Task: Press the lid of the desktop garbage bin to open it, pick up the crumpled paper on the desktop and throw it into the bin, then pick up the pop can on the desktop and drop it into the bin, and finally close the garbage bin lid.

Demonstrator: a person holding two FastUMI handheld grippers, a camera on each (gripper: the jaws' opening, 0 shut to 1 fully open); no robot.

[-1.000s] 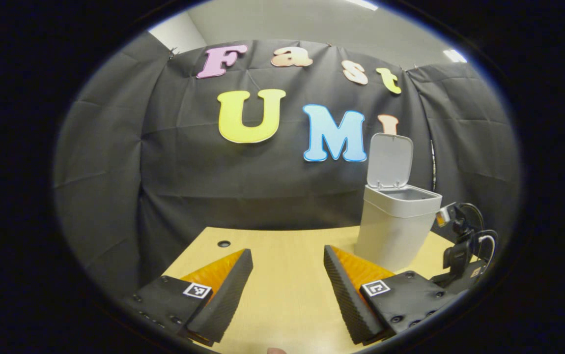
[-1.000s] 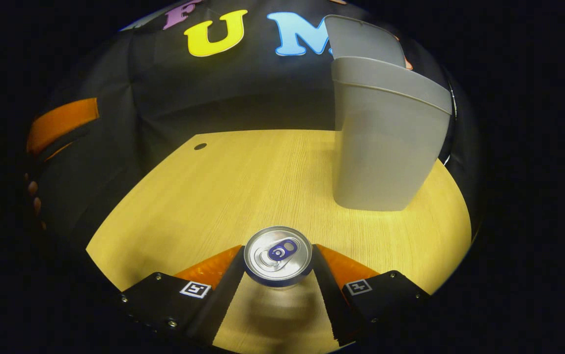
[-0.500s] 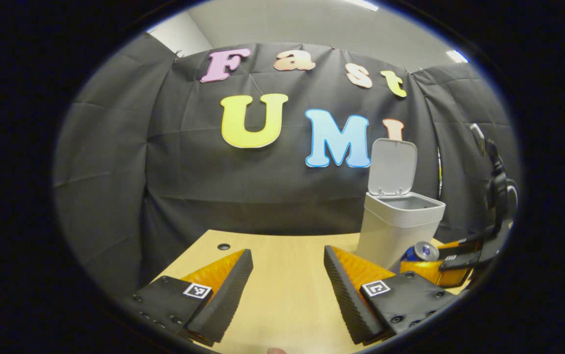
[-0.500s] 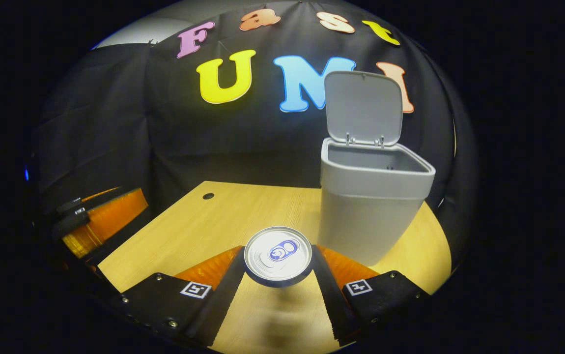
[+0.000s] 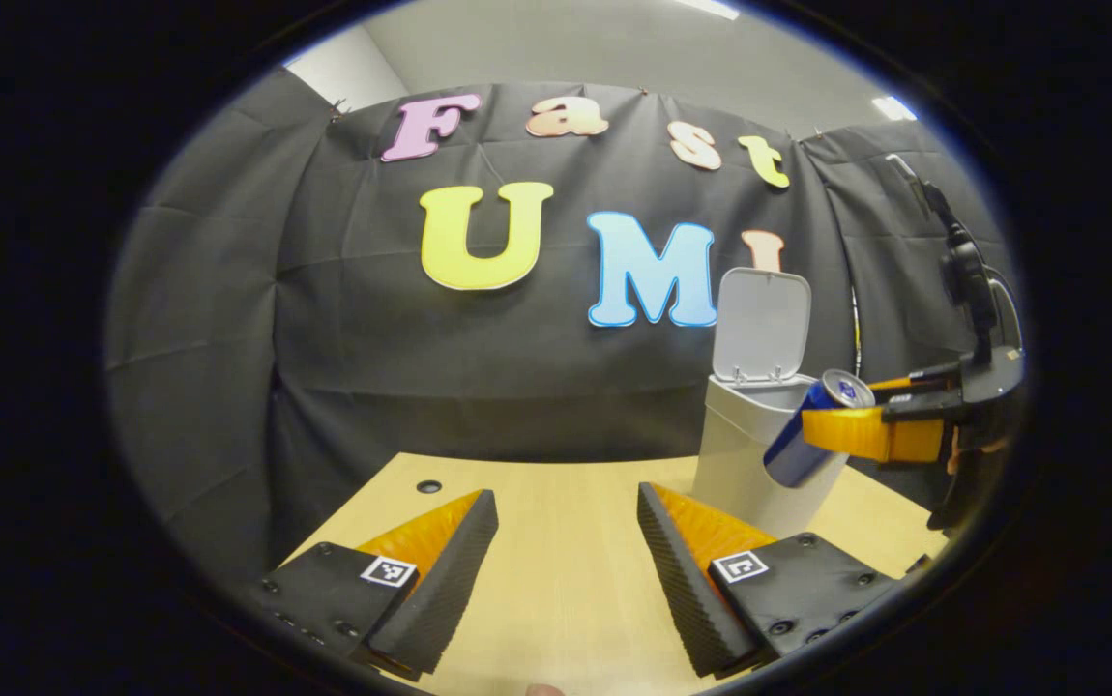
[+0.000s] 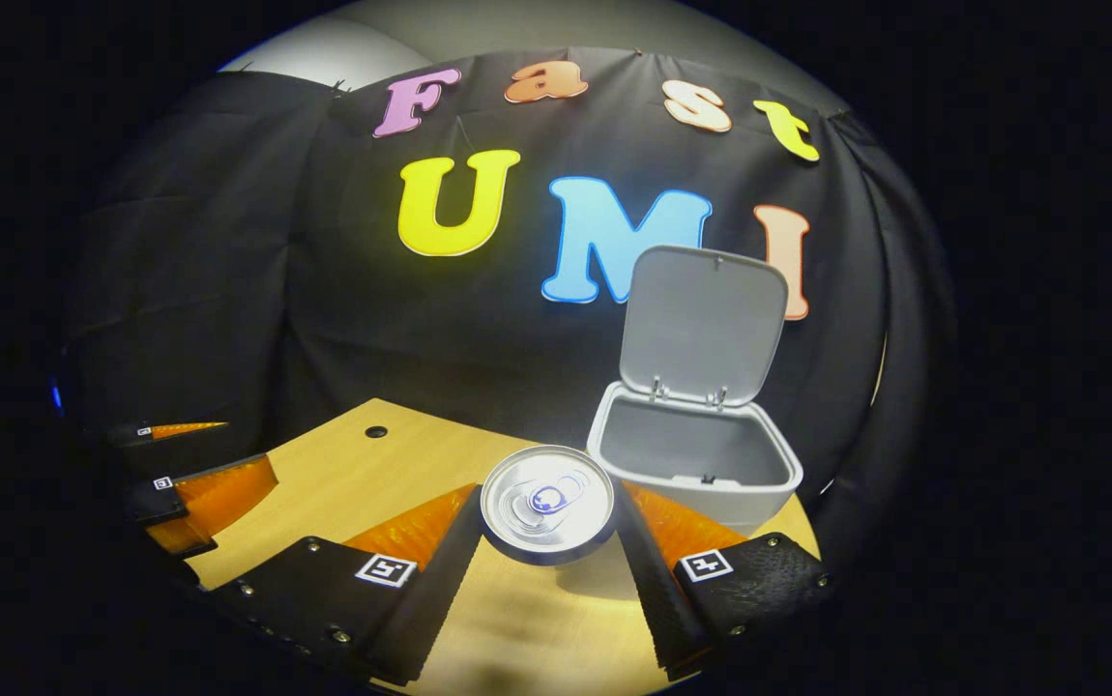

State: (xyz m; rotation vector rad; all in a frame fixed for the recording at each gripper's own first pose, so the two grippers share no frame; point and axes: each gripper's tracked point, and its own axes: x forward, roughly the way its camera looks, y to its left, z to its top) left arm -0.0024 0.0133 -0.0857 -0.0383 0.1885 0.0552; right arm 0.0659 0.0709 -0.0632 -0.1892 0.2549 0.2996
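The grey bin point(image 6: 701, 464) stands on the wooden desk with its lid point(image 6: 701, 324) tipped up and back; its inside looks bare from here. My right gripper point(image 6: 546, 527) is shut on the pop can point(image 6: 546, 501), whose silver top faces the camera, held up in the air near the bin's front rim. In the left gripper view the blue pop can point(image 5: 812, 430) hangs tilted in front of the bin point(image 5: 754, 440), clamped in the right gripper point(image 5: 870, 430). My left gripper point(image 5: 566, 556) stands open low over the desk, left of the bin, with nothing between its fingers.
The wooden desk point(image 5: 556, 503) has a small round hole point(image 5: 428, 486) near its far left corner. The black cloth wall stands close behind the bin. My left gripper point(image 6: 193, 483) sits at the desk's left edge in the right gripper view.
The right gripper has lifted the pop can off the desk and carried it up to the bin's rim height. The left gripper has stayed open and almost still.
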